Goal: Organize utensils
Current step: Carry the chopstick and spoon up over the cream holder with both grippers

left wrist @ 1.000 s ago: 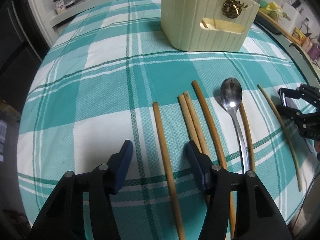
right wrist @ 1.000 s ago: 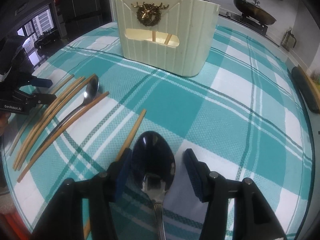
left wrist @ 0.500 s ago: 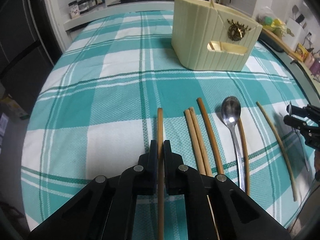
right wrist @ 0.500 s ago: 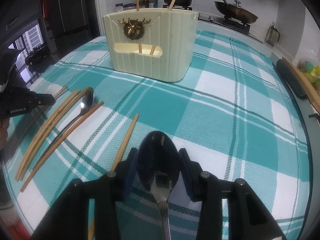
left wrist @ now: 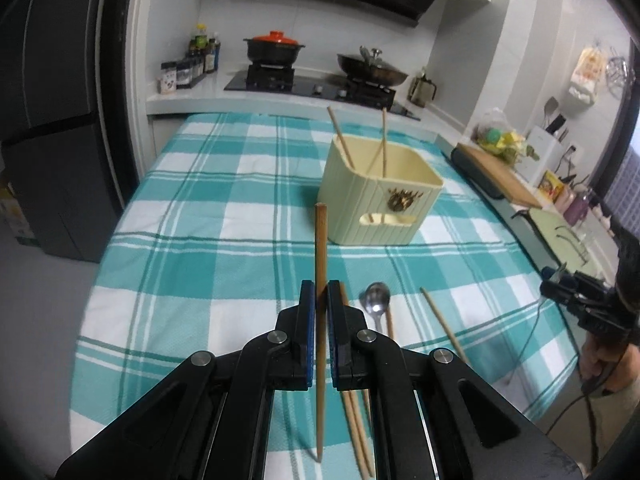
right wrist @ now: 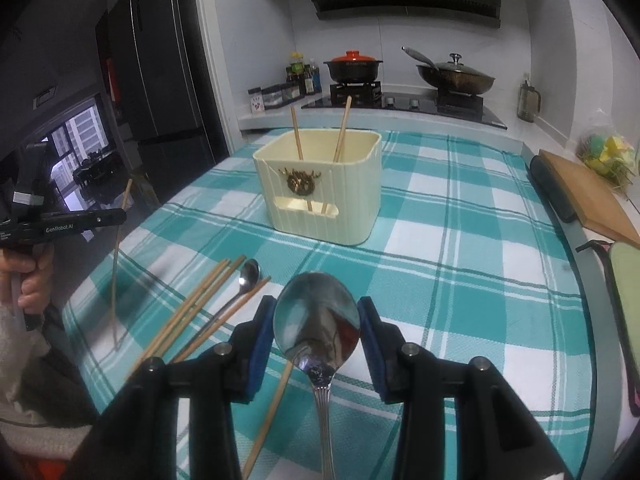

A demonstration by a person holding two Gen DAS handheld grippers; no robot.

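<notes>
Now | left claw (left wrist: 319, 300) clamped on chopstick (left wrist: 321, 248), above tabletop (left wrist: 200, 248) | right claw (right wrist: 317, 322) grips spoon (right wrist: 318, 320) by bowl | holder (right wrist: 320, 184) ahead | risk: spoon's smooth bowl slips; chopstick pivots, misses holder.

**Hidden ends and cut-off handles**

The shiny steel spoon (right wrist: 318, 320) runs its handle off the bottom edge of the right wrist view, so its end goes unseen. In the left wrist view, the black gripper arms cover the lower stretches of the loose wooden chopsticks (left wrist: 354, 420) on the teal plaid tablecloth (left wrist: 200, 248). Inside the cream ribbed plastic utensil holder (right wrist: 320, 196), the standing sticks vanish behind the wall. The labels on the small dark condiment bottles (left wrist: 188, 68) are too small to read.
</notes>
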